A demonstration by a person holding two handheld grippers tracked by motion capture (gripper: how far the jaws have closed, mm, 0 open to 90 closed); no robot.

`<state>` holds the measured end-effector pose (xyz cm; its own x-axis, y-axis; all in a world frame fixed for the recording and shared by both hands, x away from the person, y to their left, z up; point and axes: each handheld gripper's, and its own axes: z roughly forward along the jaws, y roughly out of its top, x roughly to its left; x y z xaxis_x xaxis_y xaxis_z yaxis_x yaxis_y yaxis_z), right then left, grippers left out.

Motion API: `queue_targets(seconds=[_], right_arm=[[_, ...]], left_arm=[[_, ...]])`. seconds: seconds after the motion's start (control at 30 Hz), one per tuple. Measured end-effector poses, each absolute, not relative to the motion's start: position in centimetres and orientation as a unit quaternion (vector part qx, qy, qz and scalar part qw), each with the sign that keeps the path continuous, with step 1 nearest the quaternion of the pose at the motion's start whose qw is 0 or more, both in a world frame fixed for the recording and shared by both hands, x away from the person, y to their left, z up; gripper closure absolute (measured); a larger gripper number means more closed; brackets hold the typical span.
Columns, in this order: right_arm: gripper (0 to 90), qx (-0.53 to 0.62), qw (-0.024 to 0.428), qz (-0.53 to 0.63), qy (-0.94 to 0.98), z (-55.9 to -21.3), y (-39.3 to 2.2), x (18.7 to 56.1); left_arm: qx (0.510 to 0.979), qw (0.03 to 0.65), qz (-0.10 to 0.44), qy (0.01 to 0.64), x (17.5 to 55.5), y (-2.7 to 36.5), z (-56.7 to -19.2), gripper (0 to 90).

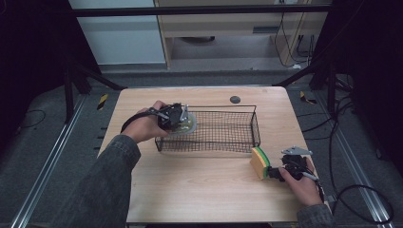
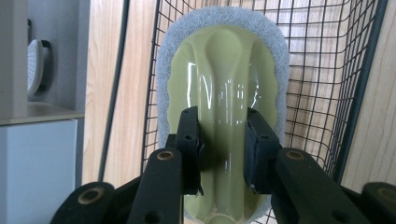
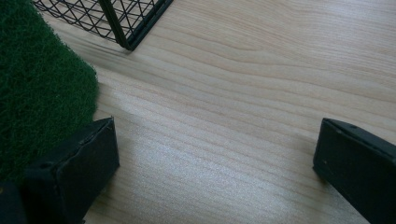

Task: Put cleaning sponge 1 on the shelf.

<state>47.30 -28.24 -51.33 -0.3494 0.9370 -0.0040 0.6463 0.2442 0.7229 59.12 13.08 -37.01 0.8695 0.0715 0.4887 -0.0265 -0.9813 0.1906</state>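
Note:
My left gripper (image 1: 177, 117) is shut on a hand scrubber (image 1: 186, 124) at the left end of a black wire basket (image 1: 256, 129). In the left gripper view its pads (image 2: 189, 135) squeeze the ridge of the scrubber's pale green plastic handle (image 2: 224, 70), which has a grey-white pad around its rim, with the basket mesh (image 2: 327, 56) behind it. A yellow sponge with a green scouring face (image 1: 259, 162) stands on edge near the basket's front right corner. My right gripper (image 1: 276, 172) rests low on the table just right of it, open. The green face (image 3: 37, 84) lies outside its left jaw, and bare wood shows between the jaws (image 3: 215, 126).
The wooden table (image 1: 199, 190) has a small dark round cap (image 1: 235, 99) near its back edge. A basket corner (image 3: 126, 32) stands close ahead of the right gripper. Cables (image 1: 361, 199) lie on the floor to the right, beyond the table edge.

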Motion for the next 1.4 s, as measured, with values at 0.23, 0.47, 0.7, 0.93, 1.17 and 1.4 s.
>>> queue_targets(seconds=[0.23, 0.47, 0.7, 0.93, 1.17, 1.4], right_arm=[[0.5, 0.524, 0.226, 0.322, 0.756, -51.3, -28.2, 47.3], [0.4, 0.524, 0.225, 0.322, 0.755, -51.3, -28.2, 47.3], [0.4, 0.524, 0.226, 0.322, 0.756, -51.3, -28.2, 47.3], [0.4, 0.524, 0.225, 0.322, 0.755, -51.3, -28.2, 47.3], [0.5, 0.524, 0.225, 0.322, 0.755, -51.3, -28.2, 47.3], [0.4, 0.524, 0.226, 0.322, 0.756, -51.3, -28.2, 47.3]], left_arm=[[0.964, 0.090, 0.249, 0.015, 59.4, 13.1, -37.6, 70.7], [0.966, 0.092, 0.242, 0.021, 59.6, 13.3, -38.2, 70.7], [0.968, 0.090, 0.231, 0.026, 59.8, 13.4, -39.0, 70.7], [0.971, 0.086, 0.222, 0.026, 60.3, 13.4, -39.6, 70.7], [0.974, 0.081, 0.211, 0.032, 60.5, 13.3, -40.4, 70.6], [0.975, 0.077, 0.208, 0.029, 60.9, 13.3, -40.7, 70.6]])
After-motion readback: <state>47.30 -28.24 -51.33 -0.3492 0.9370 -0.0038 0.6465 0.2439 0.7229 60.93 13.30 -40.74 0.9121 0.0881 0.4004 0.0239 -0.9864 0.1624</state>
